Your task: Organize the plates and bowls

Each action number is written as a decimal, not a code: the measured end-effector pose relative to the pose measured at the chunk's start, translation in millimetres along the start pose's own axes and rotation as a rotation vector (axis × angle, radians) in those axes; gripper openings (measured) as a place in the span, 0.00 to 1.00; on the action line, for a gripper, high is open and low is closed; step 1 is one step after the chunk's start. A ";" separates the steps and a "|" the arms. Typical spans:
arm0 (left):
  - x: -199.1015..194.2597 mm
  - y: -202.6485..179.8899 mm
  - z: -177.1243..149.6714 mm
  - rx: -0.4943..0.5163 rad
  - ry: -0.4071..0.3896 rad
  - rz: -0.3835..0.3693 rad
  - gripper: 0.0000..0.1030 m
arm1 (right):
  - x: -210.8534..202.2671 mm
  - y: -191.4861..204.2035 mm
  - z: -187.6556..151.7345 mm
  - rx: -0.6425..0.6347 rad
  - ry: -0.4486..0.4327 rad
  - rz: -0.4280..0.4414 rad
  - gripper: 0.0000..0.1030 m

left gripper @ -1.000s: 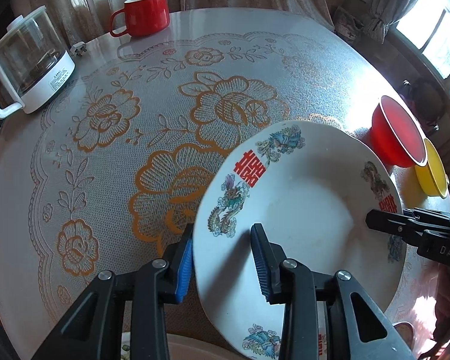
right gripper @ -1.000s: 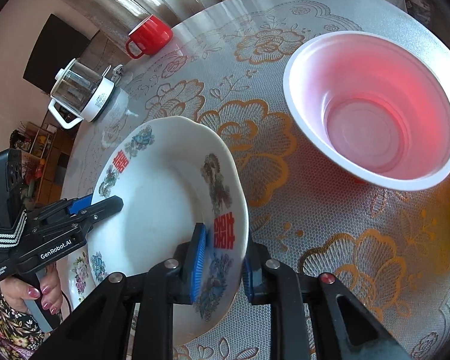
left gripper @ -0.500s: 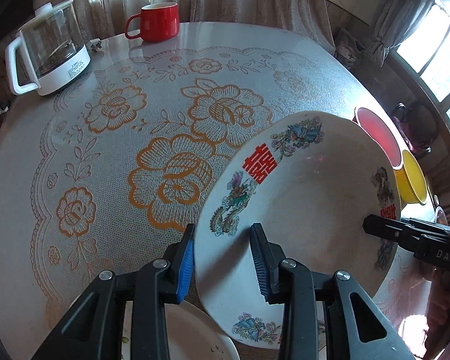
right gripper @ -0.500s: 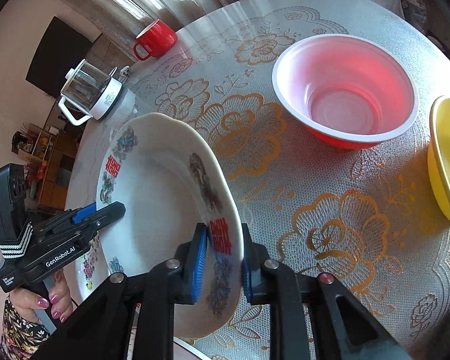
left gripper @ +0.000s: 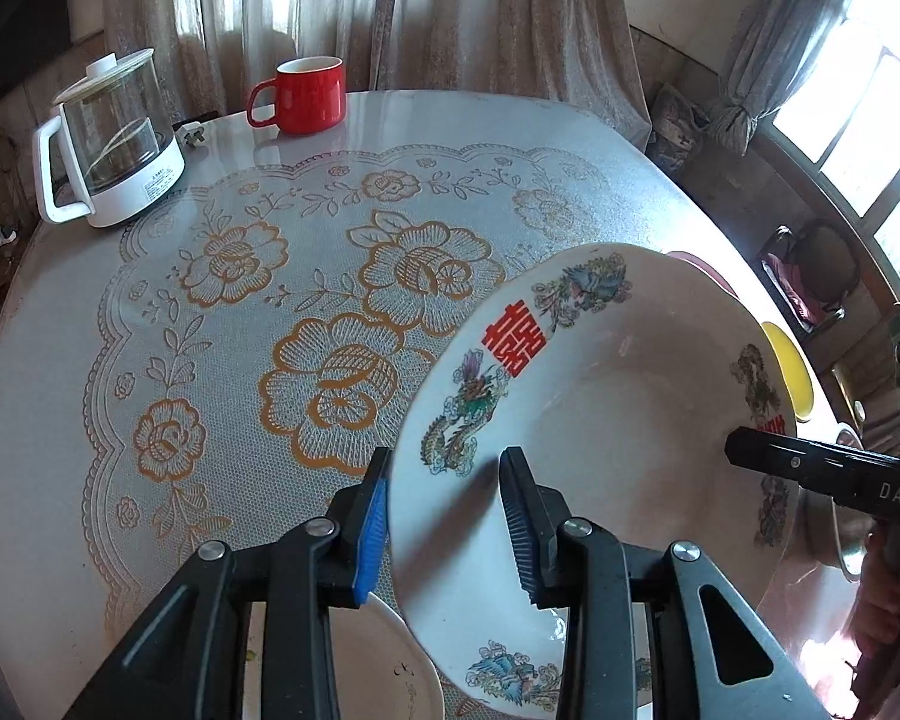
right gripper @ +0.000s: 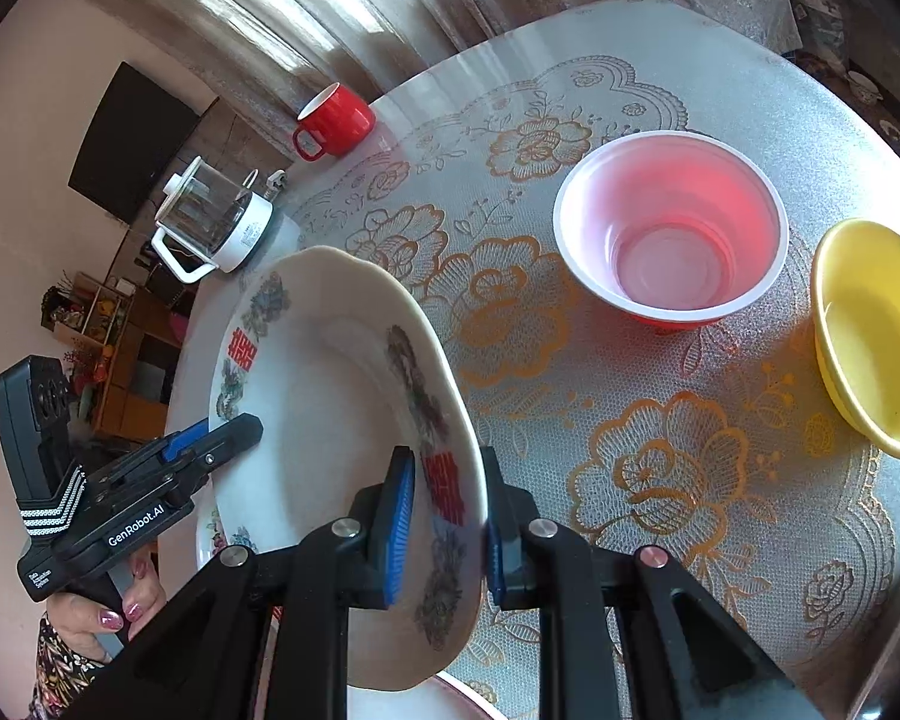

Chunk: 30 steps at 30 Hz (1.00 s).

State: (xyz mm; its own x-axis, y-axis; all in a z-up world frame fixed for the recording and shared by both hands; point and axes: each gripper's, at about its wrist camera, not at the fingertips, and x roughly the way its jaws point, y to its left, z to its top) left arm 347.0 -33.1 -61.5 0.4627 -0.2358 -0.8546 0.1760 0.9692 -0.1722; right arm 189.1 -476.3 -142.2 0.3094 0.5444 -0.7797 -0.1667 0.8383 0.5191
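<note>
From the left wrist, the left gripper [left gripper: 444,516] pinches the near rim of the decorated plate [left gripper: 618,420], one blue pad under the edge and the other pad on the inner face. The plate is tilted and off the table [left gripper: 120,312]. At the plate's far right rim the right gripper [left gripper: 744,453] pokes in, biting that edge. Beyond the plate, a red mug [left gripper: 306,96] and a glass kettle [left gripper: 111,141] stand at the table's far side. Just below the plate lies a second white plate [left gripper: 390,666]. A yellow bowl [left gripper: 789,369] peeks out past the plate's right edge.

From the right wrist, the right gripper [right gripper: 447,525] clamps the plate [right gripper: 330,396] by its rim, pads pressed on both faces. Right of the plate sit a red bowl [right gripper: 672,228] and the yellow bowl [right gripper: 876,336], apart from each other. The left gripper [right gripper: 234,426] grips the plate's opposite edge, a hand [right gripper: 108,612] holding its handle.
</note>
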 end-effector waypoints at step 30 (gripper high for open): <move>-44.5 -33.9 -173.8 -0.037 0.073 0.015 0.35 | -42.0 -17.5 -157.5 0.088 0.172 0.104 0.19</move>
State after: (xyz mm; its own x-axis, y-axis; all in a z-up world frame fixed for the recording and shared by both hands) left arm 169.5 -43.2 -102.7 0.4001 -0.2170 -0.8904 0.1371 0.9748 -0.1759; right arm 31.6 -509.0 -173.6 0.1288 0.6310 -0.7650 -0.1046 0.7758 0.6222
